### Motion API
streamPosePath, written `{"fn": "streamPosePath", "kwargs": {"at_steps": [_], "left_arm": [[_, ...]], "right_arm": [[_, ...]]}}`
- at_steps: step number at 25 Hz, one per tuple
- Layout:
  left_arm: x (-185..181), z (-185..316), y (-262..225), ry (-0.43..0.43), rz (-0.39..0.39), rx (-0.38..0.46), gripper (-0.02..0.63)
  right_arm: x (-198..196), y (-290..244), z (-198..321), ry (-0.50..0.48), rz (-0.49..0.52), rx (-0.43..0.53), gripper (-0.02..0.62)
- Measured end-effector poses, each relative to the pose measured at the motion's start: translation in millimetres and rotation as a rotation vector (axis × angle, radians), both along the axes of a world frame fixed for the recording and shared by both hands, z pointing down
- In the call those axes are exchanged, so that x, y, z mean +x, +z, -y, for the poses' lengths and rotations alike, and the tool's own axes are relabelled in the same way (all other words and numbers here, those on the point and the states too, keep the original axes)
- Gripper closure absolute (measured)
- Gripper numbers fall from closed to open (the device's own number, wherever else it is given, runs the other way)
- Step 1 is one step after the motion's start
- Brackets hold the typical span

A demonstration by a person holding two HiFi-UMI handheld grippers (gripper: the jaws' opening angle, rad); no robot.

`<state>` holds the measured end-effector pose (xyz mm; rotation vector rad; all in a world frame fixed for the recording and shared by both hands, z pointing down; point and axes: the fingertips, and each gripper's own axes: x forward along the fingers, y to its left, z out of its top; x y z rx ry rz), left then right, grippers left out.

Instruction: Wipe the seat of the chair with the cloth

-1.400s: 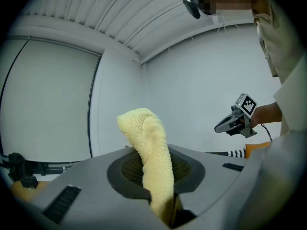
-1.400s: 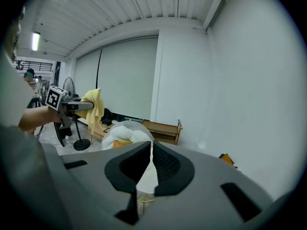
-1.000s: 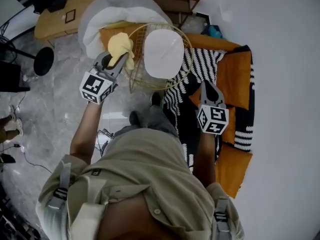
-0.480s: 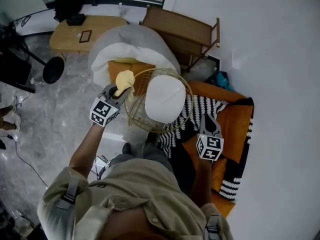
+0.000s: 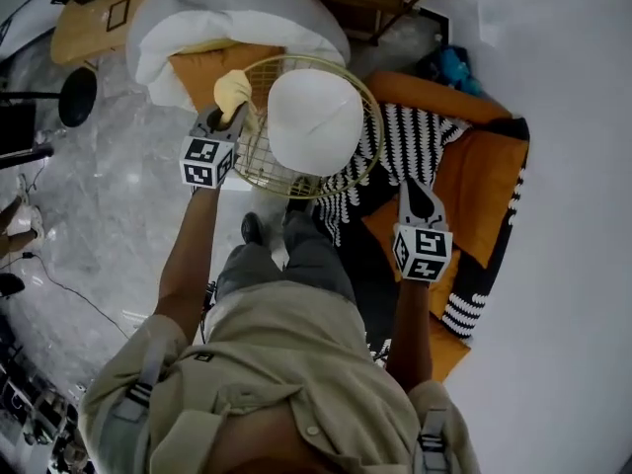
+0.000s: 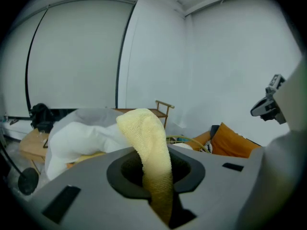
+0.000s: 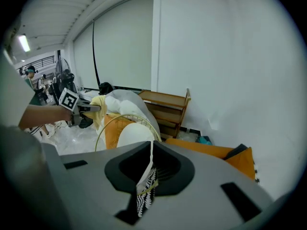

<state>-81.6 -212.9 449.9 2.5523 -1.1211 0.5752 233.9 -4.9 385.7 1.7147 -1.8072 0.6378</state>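
the right gripper [image 5: 419,190] hangs over the orange and striped cushions [image 5: 472,171], its jaws drawn together on nothing. further out, the left gripper [image 5: 223,118] is clamped on the yellow cloth [image 5: 233,88] — the cloth bulges up past the jaws, just beside the left rim of the gold wire chair [image 5: 368,107], off its white seat [image 5: 316,121]. beyond lies a white beanbag [image 5: 232,20].

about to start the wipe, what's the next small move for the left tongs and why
Probably swing the left tongs rightward and down until the cloth lands on the white seat. The cloth is clamped firmly, but it sits at the chair's wire rim, short of the seat.
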Motion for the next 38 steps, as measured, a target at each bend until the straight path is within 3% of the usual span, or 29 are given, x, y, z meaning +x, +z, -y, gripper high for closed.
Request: {"fn": "streamPosePath", "kwargs": {"at_steps": [3,11,14,20,23,27,31,38], "left_arm": [[20,5,67,-0.032,0.034,-0.105,0.528],[79,1,218,0.044,0.176,-0.270,0.528],[121,-3,231,0.076,0.154,-0.317,0.528],[271,-87,217,0.371,0.040,-0.342,0.529],[298,-108,218,0.415,0.014,-0.364,0.529],[278,-100,224,0.397,0.040,-0.364,0.529],[215,-59,231,0.296,0.063,-0.355,0.529],[40,12,250,-0.070,0.145,-0.373,0.529]], "right_arm": [[13,28,-11,0.033,0.016,-0.071,0.568],[63,83,-78,0.167,0.023,-0.199,0.568],[76,97,-101,0.210,0.032,-0.234,0.568],[75,105,-110,0.230,0.058,-0.251,0.568],[76,107,-109,0.236,0.056,-0.249,0.568],[76,111,-113,0.245,0.060,-0.261,0.568],[64,116,-104,0.219,0.070,-0.262,0.568],[40,121,-80,0.147,0.079,-0.266,0.568]]}}
